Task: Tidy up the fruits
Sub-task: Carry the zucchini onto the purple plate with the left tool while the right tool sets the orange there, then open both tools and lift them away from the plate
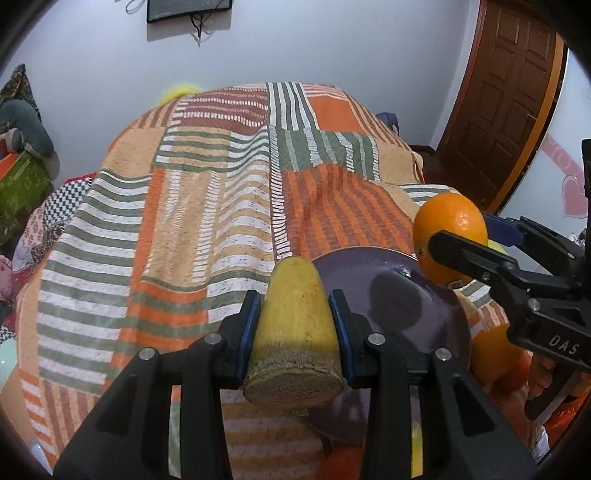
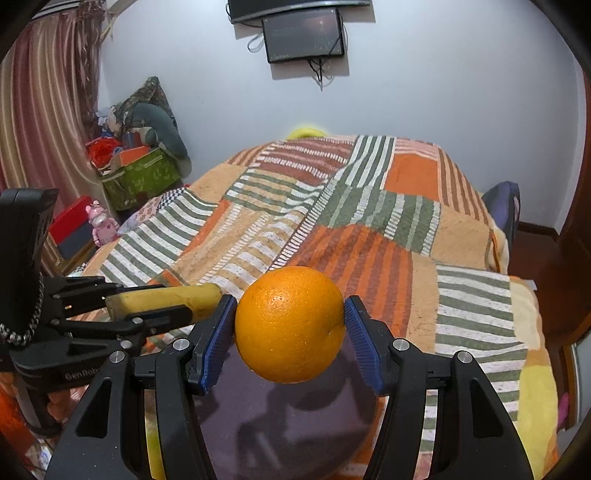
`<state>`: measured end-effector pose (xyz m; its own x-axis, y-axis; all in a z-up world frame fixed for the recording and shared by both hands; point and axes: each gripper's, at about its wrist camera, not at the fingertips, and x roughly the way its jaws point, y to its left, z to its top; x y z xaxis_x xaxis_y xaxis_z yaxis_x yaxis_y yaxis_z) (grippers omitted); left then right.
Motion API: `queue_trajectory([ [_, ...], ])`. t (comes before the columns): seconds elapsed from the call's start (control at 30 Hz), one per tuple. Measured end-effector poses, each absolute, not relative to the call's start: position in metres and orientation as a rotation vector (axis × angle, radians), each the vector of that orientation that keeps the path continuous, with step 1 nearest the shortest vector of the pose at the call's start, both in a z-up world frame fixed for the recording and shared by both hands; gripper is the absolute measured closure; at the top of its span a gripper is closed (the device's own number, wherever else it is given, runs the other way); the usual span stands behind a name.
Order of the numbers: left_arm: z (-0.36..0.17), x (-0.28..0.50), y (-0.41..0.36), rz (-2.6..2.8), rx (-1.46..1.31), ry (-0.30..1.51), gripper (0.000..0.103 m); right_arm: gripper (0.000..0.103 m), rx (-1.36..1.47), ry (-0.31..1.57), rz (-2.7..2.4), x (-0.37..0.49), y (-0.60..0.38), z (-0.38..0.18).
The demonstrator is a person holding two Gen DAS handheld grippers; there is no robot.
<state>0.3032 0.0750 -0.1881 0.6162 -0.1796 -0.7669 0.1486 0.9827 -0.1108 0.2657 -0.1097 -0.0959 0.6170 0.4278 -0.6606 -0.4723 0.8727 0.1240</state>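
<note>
the left gripper point(image 1: 295, 328) is clamped on a yellow banana piece point(image 1: 295, 332), its cut end turned toward the camera, and it is held just beside the left edge of a dark purple plate point(image 1: 417, 314). the right gripper point(image 2: 290, 332) is closed on an orange point(image 2: 290, 325), pinched between blue ribbed pads point(image 2: 216, 339) and held above the plate, where its shadow is cast. a small sticker is seen on the orange in the left wrist view, but its print cannot be read. the letters "das" are read on the body of the right gripper there, and "benrebo"-like lettering, partly cut off, on the left gripper in the right wrist view. another orange point(image 1: 495, 354) is seen past the plate's right edge. the plate is set on a bed covered by a patchwork bedspread point(image 2: 369, 229) of orange, green, rust and white stripes. beyond the bed a pale wall point(image 2: 424, 92) is hung with a dark screen point(image 2: 303, 35) and loose cables. a striped curtain point(image 2: 44, 110), a green box point(image 2: 140, 181) piled with things and a pink toy point(image 2: 99, 221) are found at the left, and a brown panelled door point(image 1: 506, 107) at the right.
</note>
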Motion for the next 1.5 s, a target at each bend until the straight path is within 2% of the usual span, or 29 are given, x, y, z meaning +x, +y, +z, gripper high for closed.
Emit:
queue_trajectory([
  [0.83, -0.222, 0.313, 0.058, -0.267, 0.014, 0.972, 0.066, 0.045, -0.143, 1.001, 0.543, 0.299, -0.092, -0.139],
  [1.17, -0.181, 0.291, 0.078, -0.21, -0.041, 0.914, 0.065, 0.044, -0.168, 0.858, 0.522, 0.279, -0.104, -0.097],
  [1.3, -0.165, 0.271, 0.08, -0.197, -0.038, 0.892, 0.063, 0.041, -0.164, 0.805, 0.515, 0.261, -0.115, -0.08],
  [1.5, -0.147, 0.233, 0.074, -0.179, -0.029, 0.866, 0.052, 0.038, -0.155, 0.747, 0.49, 0.23, -0.139, -0.06],
])
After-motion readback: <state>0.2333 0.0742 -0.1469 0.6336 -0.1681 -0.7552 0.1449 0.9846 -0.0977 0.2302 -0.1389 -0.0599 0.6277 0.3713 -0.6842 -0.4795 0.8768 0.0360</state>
